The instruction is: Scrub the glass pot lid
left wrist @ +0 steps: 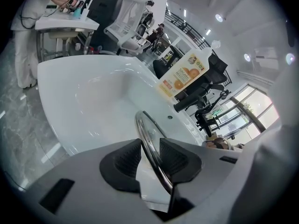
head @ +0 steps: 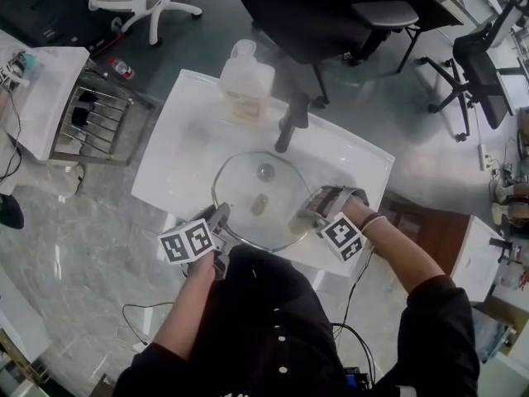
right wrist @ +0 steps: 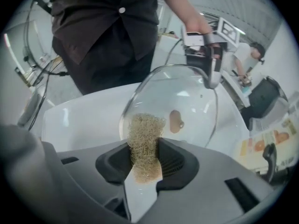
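The round glass pot lid (head: pixel 246 190) with a metal rim lies over the white sink basin (head: pixel 178 143). My left gripper (head: pixel 221 223) is shut on the lid's near-left rim; in the left gripper view the rim (left wrist: pixel 148 141) runs edge-on between the pads of that gripper (left wrist: pixel 150 160). My right gripper (head: pixel 304 218) is shut on a tan mesh scrubber (right wrist: pixel 144 141), which rests against the lid's right edge. The right gripper view shows the lid (right wrist: pixel 191 99) beyond the scrubber, with a brownish spot (right wrist: pixel 176 121) on the glass, and the left gripper (right wrist: pixel 212 76) at its far rim.
A soap bottle (head: pixel 246 81) with an orange label stands at the basin's back edge beside a dark faucet (head: pixel 291 124). A wire rack (head: pixel 91 122) stands to the left. Office chairs (head: pixel 331 15) are behind the sink. The person's dark shirt (head: pixel 273 321) is against the basin's front edge.
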Available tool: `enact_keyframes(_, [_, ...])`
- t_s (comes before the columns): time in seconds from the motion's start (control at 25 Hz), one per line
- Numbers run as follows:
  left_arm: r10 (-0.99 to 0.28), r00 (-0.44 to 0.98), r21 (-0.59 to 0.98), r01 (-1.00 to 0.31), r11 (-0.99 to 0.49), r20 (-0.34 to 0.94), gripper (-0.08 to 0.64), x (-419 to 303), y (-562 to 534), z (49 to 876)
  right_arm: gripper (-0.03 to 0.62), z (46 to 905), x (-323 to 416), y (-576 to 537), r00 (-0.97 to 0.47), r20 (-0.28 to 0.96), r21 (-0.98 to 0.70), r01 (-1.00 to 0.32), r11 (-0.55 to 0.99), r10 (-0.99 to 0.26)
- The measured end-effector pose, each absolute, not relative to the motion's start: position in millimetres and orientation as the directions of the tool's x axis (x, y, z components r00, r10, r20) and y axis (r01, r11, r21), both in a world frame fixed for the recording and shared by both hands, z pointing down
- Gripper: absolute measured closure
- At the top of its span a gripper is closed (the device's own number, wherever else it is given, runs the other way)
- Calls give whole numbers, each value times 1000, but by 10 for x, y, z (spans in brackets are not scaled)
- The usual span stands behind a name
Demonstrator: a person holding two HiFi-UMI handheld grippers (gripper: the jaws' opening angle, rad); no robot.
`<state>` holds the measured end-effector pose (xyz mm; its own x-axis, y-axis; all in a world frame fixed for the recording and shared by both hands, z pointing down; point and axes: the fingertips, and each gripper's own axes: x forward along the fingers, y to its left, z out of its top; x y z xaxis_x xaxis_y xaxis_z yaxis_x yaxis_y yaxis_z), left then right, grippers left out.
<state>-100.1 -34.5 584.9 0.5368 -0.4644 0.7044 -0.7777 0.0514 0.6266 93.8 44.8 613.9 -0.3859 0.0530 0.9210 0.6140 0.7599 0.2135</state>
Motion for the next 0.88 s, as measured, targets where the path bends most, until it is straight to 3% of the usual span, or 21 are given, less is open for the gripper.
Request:
enact_keyframes(0.16, [-475, 542, 633, -773, 40, 693, 411, -996, -346, 5836, 445, 5935, 613, 72, -543, 838, 248, 288, 925, -56])
enact_keyframes(0.28, [-492, 535, 631, -775, 37, 687, 407, -1021, -360, 5822, 445, 5929, 321, -198, -597, 790, 276, 141, 951, -140])
enact_keyframes(0.52, [-542, 523, 658, -749, 77, 658, 416, -1109, -443, 5805, 445, 5972, -315, -585, -645, 717, 333, -17, 943, -265])
enact_keyframes(0.64, [-574, 518, 687, -719, 111, 634, 458, -1196, -484, 5779, 445, 5988, -548, -702, -657, 692, 354, -53, 934, -299])
enact_keyframes(0.88, [-571, 547, 714, -692, 104, 613, 468, -1233, -458, 5803, 445, 6035, -779, -832, -666, 656, 353, -145, 924, -355])
